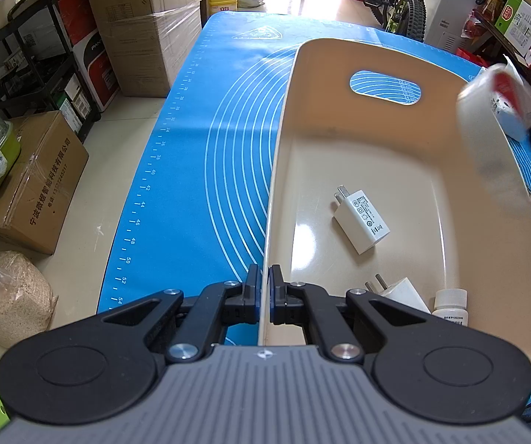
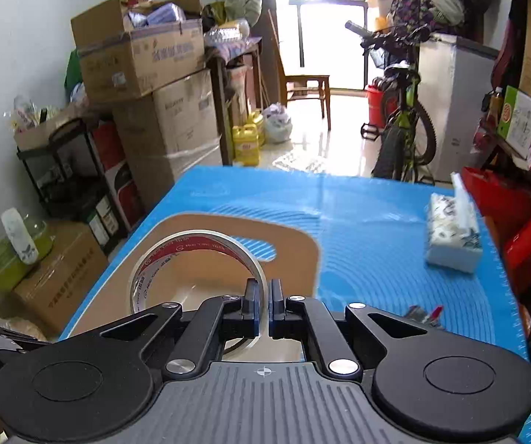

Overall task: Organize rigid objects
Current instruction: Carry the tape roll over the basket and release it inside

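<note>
Left tool [image 1: 264, 288] clamped on thin rim of smooth beige plastic bin [image 1: 376, 66] holding glossy white boxy charger [image 1: 363, 218]. Right tool [image 2: 264, 309] pinching wall of clear tape ring [image 2: 195, 255] (red-printed core), raised above bin on blue ruled mat [image 2: 369, 229] covering desk.

Glossy smooth plastic bin [image 1: 376, 59], matt blue mat [image 1: 191, 170], shiny clear tape roll [image 2: 195, 259].

Open blue mat [image 2: 369, 229] beyond the bin [image 2: 302, 244]; tissue pack [image 2: 452, 235] far right.

Left gripper [image 1: 264, 288] clamped; right gripper [image 2: 264, 305] too (angled downward).
</note>
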Available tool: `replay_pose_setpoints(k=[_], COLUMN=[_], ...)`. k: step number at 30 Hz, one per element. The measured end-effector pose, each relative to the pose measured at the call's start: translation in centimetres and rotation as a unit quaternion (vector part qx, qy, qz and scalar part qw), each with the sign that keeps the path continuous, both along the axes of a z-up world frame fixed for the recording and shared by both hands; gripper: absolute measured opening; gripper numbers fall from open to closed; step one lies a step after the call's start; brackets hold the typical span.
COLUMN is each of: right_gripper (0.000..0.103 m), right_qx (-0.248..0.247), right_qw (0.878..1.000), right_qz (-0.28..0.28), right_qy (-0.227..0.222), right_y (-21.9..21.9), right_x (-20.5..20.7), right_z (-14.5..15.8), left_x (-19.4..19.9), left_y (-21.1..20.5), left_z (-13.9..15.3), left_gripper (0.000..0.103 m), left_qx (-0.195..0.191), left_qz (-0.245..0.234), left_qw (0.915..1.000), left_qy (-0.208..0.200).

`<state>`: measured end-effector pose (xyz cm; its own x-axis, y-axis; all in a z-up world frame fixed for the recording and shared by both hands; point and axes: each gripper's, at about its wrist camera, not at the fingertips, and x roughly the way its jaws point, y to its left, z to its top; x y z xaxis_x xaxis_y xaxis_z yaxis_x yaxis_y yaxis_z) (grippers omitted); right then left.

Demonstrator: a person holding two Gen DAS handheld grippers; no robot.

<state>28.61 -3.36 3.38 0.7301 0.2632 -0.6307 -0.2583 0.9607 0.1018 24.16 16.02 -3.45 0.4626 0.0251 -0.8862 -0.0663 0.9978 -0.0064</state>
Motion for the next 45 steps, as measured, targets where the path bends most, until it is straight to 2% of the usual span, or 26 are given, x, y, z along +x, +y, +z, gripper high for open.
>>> replay_pose_setpoints(k=[12, 22, 25, 27, 28, 30, 36, 45], right_gripper=[0.015, 0.017, 0.022, 0.038, 0.042, 0.055, 0.076, 0.081], right_qx=[-0.056, -0.082, -0.078, -0.072, -0.067, -0.047, -0.009, 0.012], right_qw=[0.995, 0.982, 0.98, 0.981, 0.981, 0.982, 0.985, 0.994], right_qz=[0.053, 0.083, 0.088, 0.091, 0.094, 0.103, 0.115, 0.082], right_qy=[0.069, 0.145, 0.159, 0.158, 0.158, 0.153, 0.127, 0.071], right_y=[6.0, 7.9, 7.8, 7.7, 7.6, 7.1, 4.9, -0.7], right_x=[0.0, 0.5, 0.4, 0.4, 0.4, 0.2, -0.8, -1.3], right_z=[-5.2, -8.5, -8.8, -8.6, -8.5, -8.0, -5.8, -1.6], left_x=[0.0, 0.0, 0.0, 0.0, 0.0, 0.0, 0.0, 0.0], left_y=[-0.2, -0.3, -0.3, -0.4, -0.4, -0.3, -0.3, -0.3], left_z=[-0.1, -0.1, -0.1, -0.1, -0.1, -0.1, -0.1, -0.1], left_gripper=[0.006, 0.006, 0.006, 0.006, 0.006, 0.006, 0.006, 0.006], left_qx=[0.001, 0.001, 0.002, 0.002, 0.002, 0.002, 0.002, 0.002], left_qz=[0.0, 0.0, 0.0, 0.0, -0.001, 0.0, 0.0, 0.0], left_qw=[1.0, 1.0, 1.0, 1.0, 1.0, 1.0, 1.0, 1.0], left_qy=[0.0, 0.0, 0.0, 0.0, 0.0, 0.0, 0.0, 0.0])
